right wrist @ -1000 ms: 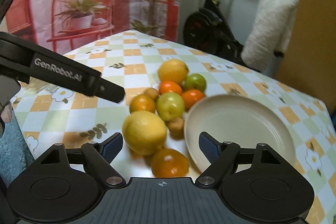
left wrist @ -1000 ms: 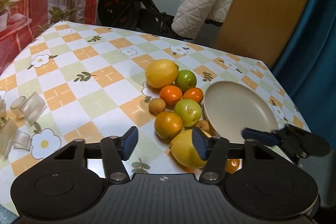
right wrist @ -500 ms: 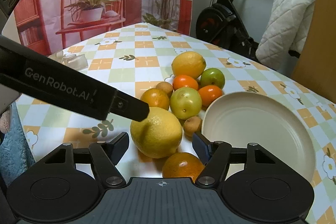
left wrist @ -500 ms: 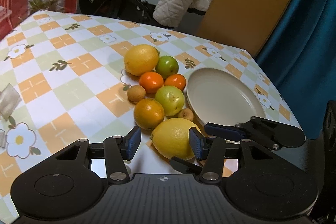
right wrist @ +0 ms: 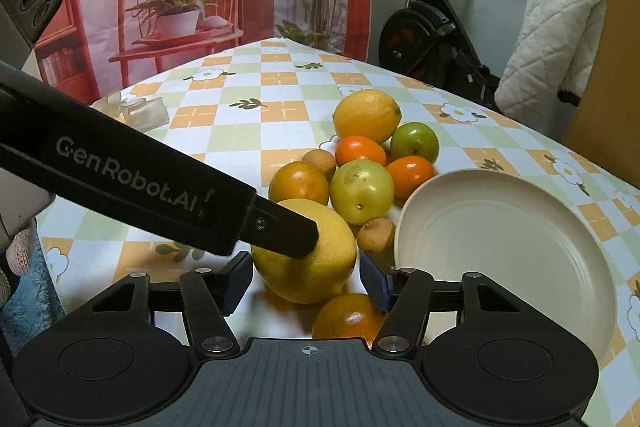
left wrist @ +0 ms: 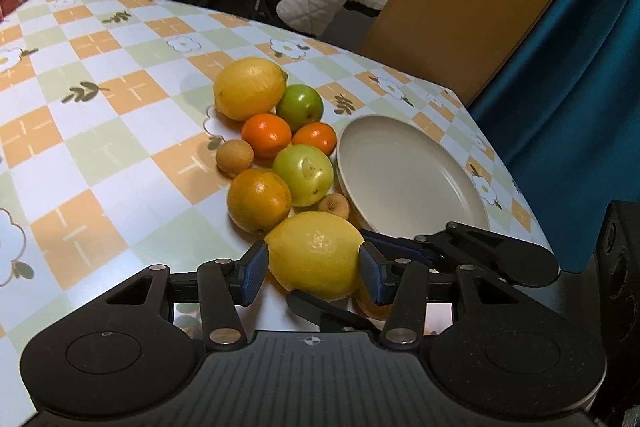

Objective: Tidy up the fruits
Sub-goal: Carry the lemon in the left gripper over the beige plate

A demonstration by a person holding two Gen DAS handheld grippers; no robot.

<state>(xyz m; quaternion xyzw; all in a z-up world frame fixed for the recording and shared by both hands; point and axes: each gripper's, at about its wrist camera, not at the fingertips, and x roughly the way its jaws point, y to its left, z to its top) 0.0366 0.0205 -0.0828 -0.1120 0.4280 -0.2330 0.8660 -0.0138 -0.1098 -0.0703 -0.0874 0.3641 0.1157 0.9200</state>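
One checked tablecloth (left wrist: 100, 131), exercise bike (right wrist: 436, 27) behind.

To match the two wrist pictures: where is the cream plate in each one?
Left wrist: the cream plate lies right of centre, beyond the right fingertip.
Right wrist: the cream plate fills the lower right, just right of the fruit pile.
Shared landmark: the near lemon, between the fingers in both views, left of the plate.

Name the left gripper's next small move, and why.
Probably lift the nearest large yellow lemon toward the round cream plate: the left gripper, whose jaws have just been closing, seems to clamp the lemon's sides, and the plate is bare.
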